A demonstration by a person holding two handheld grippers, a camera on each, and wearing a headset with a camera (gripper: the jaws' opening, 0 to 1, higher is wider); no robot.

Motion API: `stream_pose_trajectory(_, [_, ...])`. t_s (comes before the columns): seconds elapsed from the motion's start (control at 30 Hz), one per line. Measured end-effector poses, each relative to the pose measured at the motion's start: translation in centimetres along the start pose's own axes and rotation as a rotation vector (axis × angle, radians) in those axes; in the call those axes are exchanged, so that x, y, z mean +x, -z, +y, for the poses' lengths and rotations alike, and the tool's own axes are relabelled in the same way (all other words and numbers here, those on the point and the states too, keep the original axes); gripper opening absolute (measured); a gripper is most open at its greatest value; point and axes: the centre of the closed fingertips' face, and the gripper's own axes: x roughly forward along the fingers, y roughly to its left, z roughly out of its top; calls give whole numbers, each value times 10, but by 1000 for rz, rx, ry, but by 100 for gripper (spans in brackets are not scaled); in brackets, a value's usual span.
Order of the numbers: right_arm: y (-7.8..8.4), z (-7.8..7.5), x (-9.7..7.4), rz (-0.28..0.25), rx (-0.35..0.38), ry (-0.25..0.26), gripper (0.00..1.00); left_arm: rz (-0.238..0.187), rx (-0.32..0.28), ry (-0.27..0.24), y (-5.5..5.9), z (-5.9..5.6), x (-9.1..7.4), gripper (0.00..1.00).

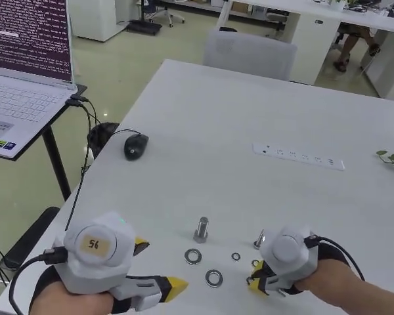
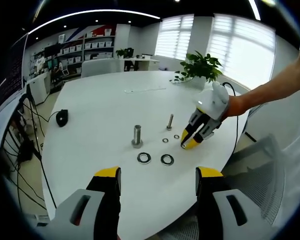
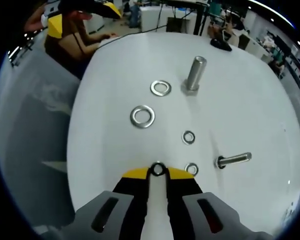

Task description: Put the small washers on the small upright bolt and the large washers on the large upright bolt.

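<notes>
Small washer (image 3: 158, 170): pinched between tips of right gripper (image 2: 186, 144), near small upright bolt (image 2: 170, 121). Small bolt and large upright bolt (image 2: 137, 135) both bare. Two other small washers (image 2: 165, 140) and two large washers (image 2: 143, 158) flat on table (image 2: 100, 110). Left gripper (image 2: 159, 176) spread, empty. Nothing threaded yet.

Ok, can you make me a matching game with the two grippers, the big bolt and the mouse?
Things:
1 left gripper
2 right gripper
3 large bolt
4 mouse

States:
A black
B shut on a small washer
C open
D upright, no washer on it

Pairs: 1-C, 2-B, 3-D, 4-A
</notes>
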Motion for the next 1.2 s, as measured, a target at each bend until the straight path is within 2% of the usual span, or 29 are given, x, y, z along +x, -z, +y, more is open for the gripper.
stream_pose_trajectory(0.23, [0,0,0,14,-17,-11,14,2,-4,2,2,0,0,60])
stream_pose_trajectory(0.5, [1,-2,-1,10,31,10,13,-2,-6,4,0,0,1,59])
stream_pose_trajectory(0.63, [0,-7,-5,-14,71,28,13,-3,-8,3,0,1,1,59])
stream_pose_trajectory(0.77, [0,-18,-15,-40,122,53,13,-3,-8,3,1,2,0,59])
stream_pose_trajectory(0.87, [1,-31,-28,-59,152,91,13,-4,-8,2,0,2,0,59])
stream_pose_trajectory(1.07, [1,-56,-52,-78,172,155,13,-9,-6,5,-2,1,1,59])
stream_pose_trajectory(1.2, [-5,-72,-66,-94,177,187,13,-7,-4,9,-1,0,2,59])
